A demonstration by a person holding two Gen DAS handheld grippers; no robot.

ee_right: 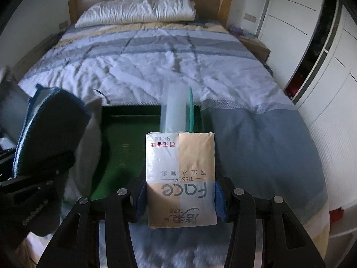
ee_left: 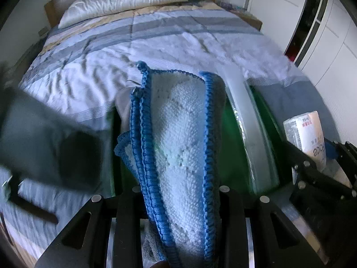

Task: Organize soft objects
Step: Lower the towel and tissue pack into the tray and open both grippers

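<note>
Left gripper (ee_left: pixel 178 201) is closed on a folded knitted cloth (ee_left: pixel 178 138), white with a blue crocheted edge; the cloth fills the gap between the jaws and extends forward beyond the fingertips. Right gripper (ee_right: pixel 180 192) is clamped on a face tissue pack (ee_right: pixel 180 178), held by its two side faces between blue-padded fingers (ee_right: pixel 219 201), with the printed face turned toward the camera.

Directly ahead of and below both grippers a green tray (ee_right: pixel 125 143) is seen lying on the bed (ee_right: pixel 156 67), near its foot end. A pale translucent part (ee_right: pixel 175 111) stands at the tray's right side, just beyond the tissue pack; what it is cannot be told. The visible floor of the tray is bare; no soft item is seen resting in it.

Task status is judged as follows. Pick-up of two items is complete, one per gripper. Both items are carried above or just short of the tray and are not yet set down. Placement of the cloth and of the pack remains to be done, presumably in the tray. Whether further soft objects remain to be collected cannot be determined; a white pillow (ee_right: pixel 136 11) lies well ahead at the headboard.
</note>
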